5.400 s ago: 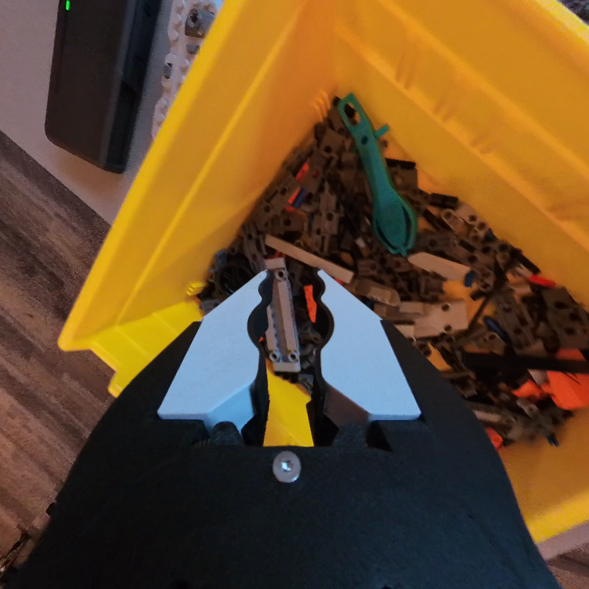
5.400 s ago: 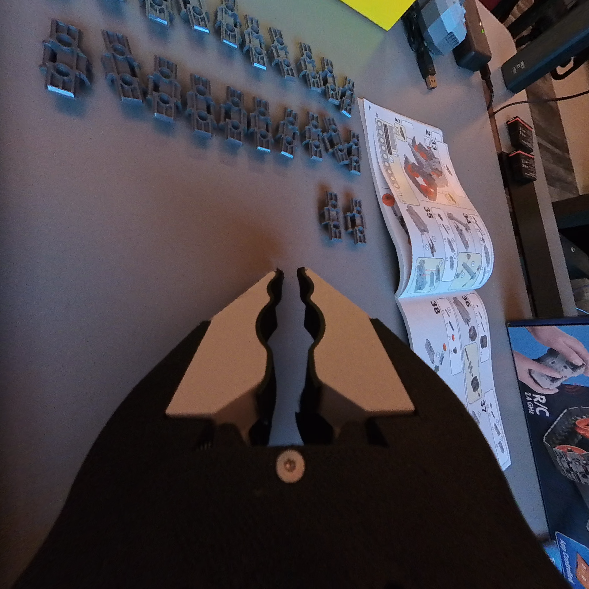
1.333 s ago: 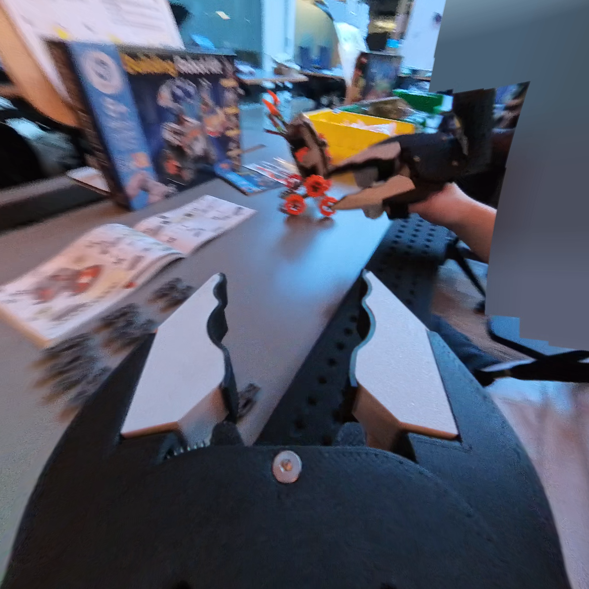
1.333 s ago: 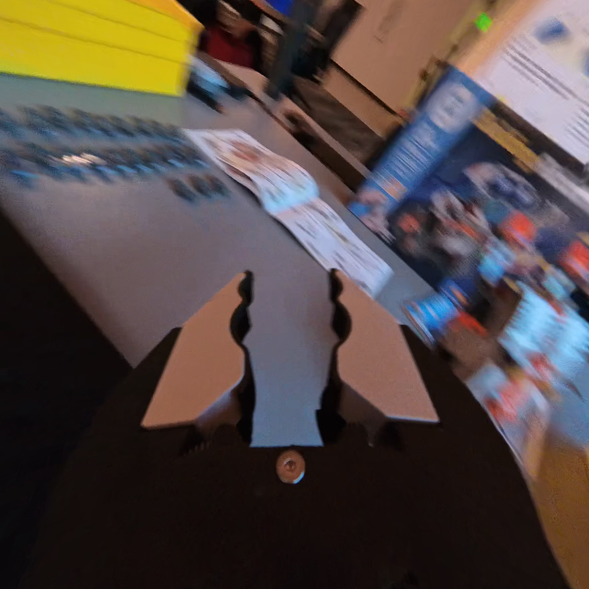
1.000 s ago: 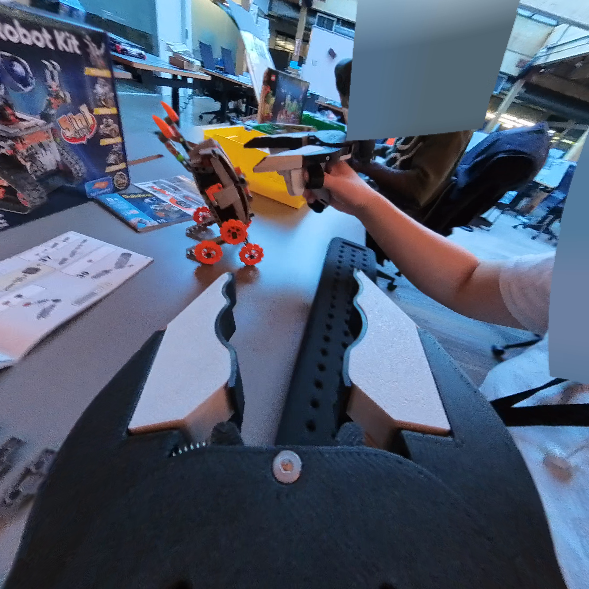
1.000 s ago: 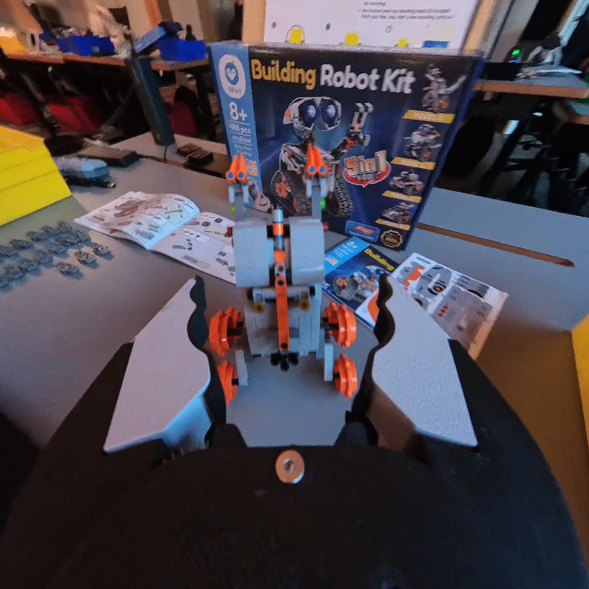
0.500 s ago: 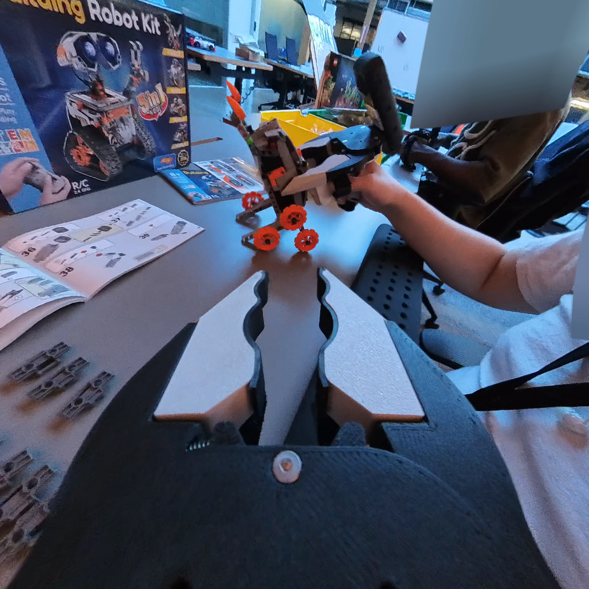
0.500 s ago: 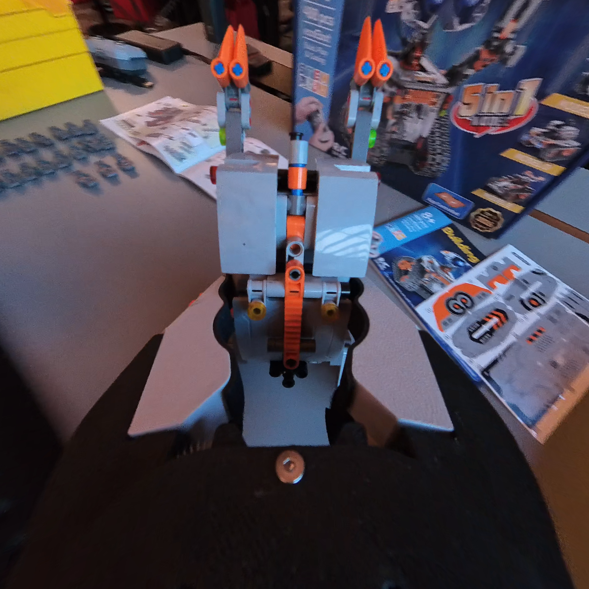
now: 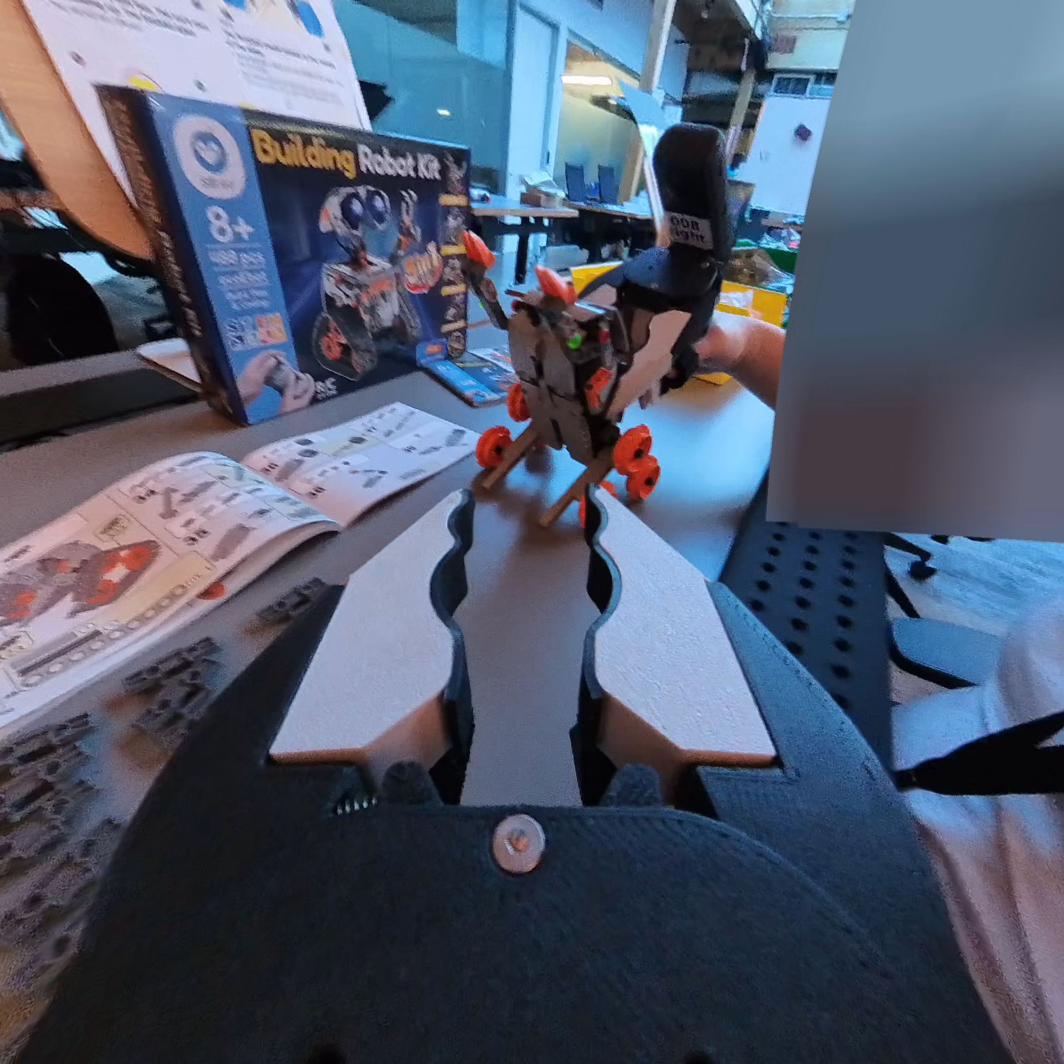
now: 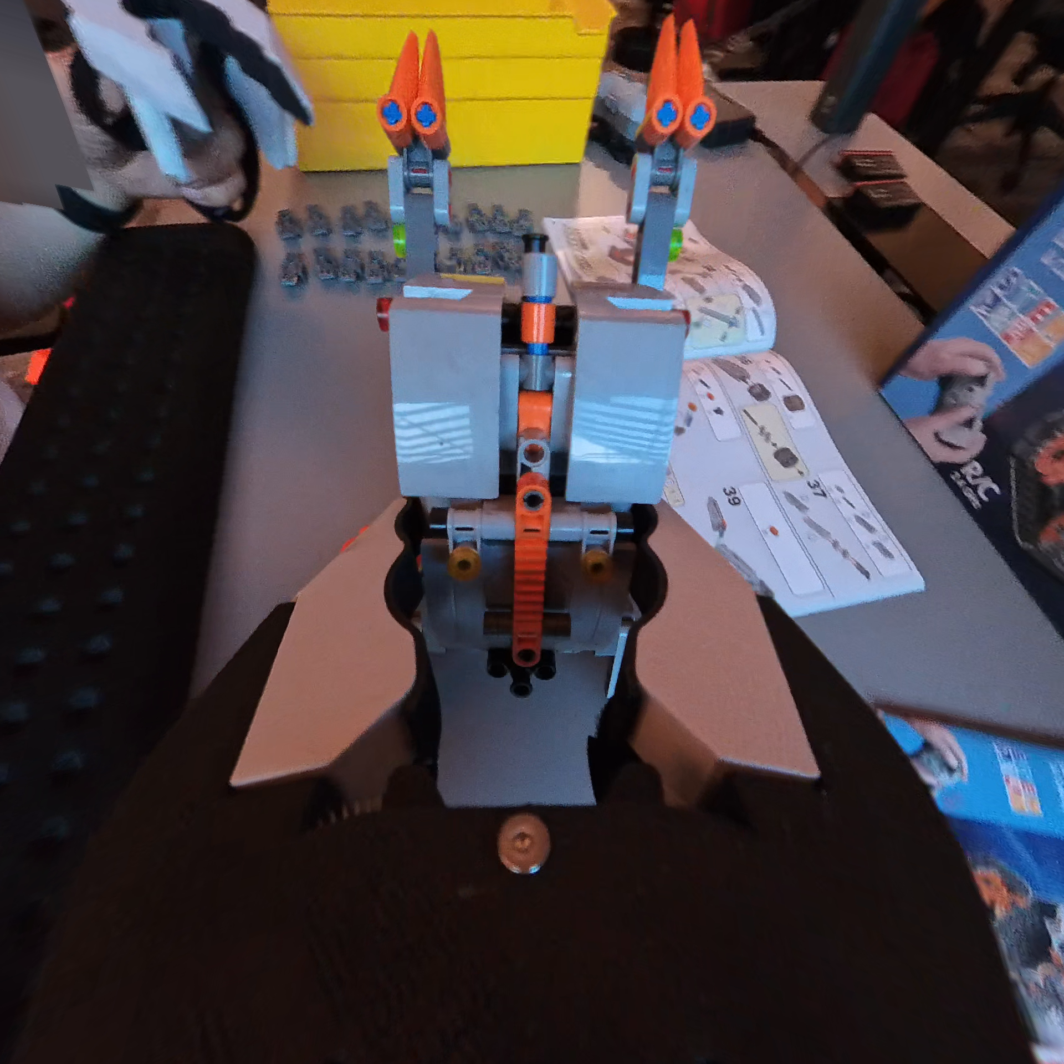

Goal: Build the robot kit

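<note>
A grey brick-built robot model (image 10: 529,403) with orange claws and orange wheels sits between my right gripper's (image 10: 527,512) fingers, which are shut on its lower body. In the left wrist view the robot model (image 9: 561,374) leans over the grey table (image 9: 518,662), held from behind by the right gripper (image 9: 662,339). My left gripper (image 9: 527,501) is open and empty, low over the table, its tips just short of the model's wheels. It also shows blurred in the right wrist view (image 10: 190,86), at the upper left.
A blue kit box (image 9: 299,259) stands at the back, with an open instruction booklet (image 9: 230,506) in front of it. Rows of small grey pieces (image 10: 345,242) lie before a yellow bin (image 10: 449,86). A black perforated chair (image 9: 806,604) sits at the table's edge. Left tips to right tips: about 20 centimetres.
My right gripper closed on the robot model and has since turned with it toward the yellow bin. My left gripper left the bin, no longer holds the grey piece, and has moved nearer the model.
</note>
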`<state>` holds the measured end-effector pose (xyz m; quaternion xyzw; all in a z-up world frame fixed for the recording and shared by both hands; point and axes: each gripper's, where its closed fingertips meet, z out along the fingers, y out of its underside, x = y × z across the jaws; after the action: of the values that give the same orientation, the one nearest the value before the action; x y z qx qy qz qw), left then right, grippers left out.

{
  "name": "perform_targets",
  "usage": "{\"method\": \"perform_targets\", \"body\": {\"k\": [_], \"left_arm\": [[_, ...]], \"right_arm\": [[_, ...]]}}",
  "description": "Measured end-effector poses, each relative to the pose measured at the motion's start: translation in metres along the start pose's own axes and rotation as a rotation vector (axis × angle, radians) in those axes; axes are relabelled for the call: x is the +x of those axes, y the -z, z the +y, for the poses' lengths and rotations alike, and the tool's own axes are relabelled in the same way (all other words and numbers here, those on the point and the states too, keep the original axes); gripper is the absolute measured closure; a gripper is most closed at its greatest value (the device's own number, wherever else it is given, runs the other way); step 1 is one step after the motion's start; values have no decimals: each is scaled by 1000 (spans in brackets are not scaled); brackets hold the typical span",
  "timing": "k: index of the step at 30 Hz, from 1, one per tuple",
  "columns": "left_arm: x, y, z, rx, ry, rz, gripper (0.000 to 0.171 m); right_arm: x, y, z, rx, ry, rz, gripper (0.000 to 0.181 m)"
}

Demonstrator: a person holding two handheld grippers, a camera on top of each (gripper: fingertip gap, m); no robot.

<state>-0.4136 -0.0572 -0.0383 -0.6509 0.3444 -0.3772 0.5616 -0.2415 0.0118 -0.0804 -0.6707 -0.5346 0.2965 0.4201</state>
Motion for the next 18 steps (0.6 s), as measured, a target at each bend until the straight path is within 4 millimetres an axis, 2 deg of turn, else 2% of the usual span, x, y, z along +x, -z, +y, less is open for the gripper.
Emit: {"method": "perform_targets", "body": {"k": [4,7,9,11,16,18], "left_arm": [[-42,18,-17,83,19,-86,140],[-63,30,-33,172,62,-136,146],[-77,34,-34,198,72,-212,150],[-82,36,-34,201,73,-238,150],[-95,36,-27,170,90,-313,150],[-110,42,-23,158,84,-419,148]], "right_arm": [[2,-4,-3,45,36,-62,109],[2,-3,-4,103,40,-78,109],[3,-2,-2,124,41,-70,108],[0,0,-1,128,10,-71,104],[3,14,-16,214,-44,30,97],[2,16,-19,233,-46,72,98]]}}
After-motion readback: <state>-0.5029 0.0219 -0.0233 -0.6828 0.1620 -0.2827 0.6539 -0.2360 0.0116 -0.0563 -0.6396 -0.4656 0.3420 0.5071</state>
